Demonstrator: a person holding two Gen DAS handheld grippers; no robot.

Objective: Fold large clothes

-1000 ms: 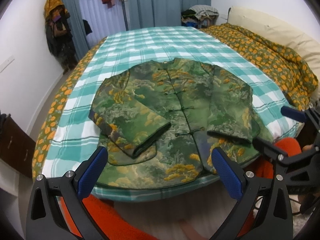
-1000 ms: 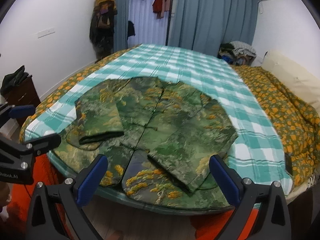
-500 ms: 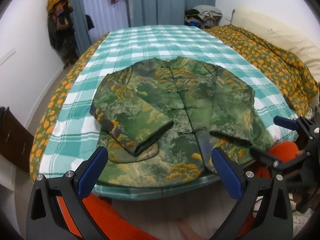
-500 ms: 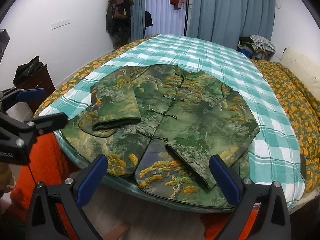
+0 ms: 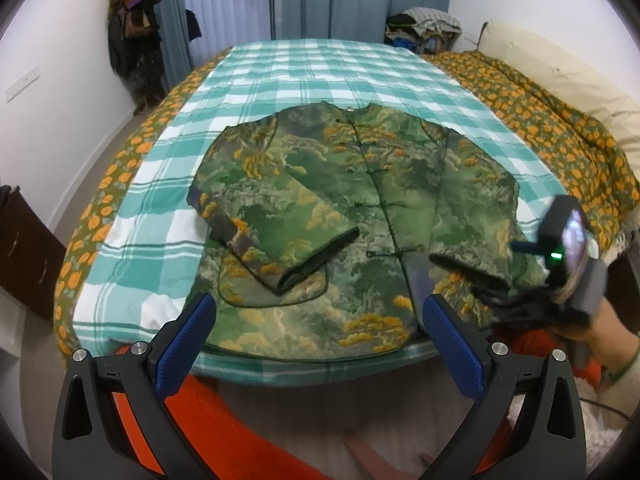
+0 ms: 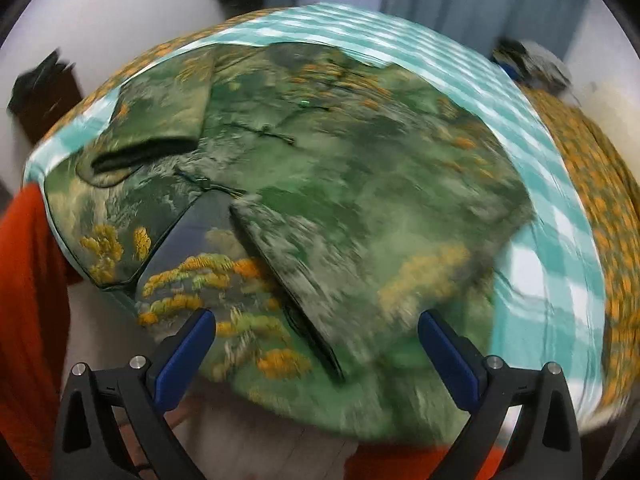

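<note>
While the green jacket (image 5: pixel 352 216) lies flat near the foot edge of the checked bedspread (image 5: pixel 304 68), sleeves folded across it, both the left gripper (image 5: pixel 320 344) and right gripper (image 6: pixel 316 344) hover beside its hem, jaws wide, holding nothing.

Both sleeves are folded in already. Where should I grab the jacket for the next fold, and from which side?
Probably the bottom hem of the jacket, one corner per hand-held gripper: left, right. Come from the near bed edge, where the hem drapes slightly over it, so a finger can slip underneath. Both are open; the right view is blurred.
</note>
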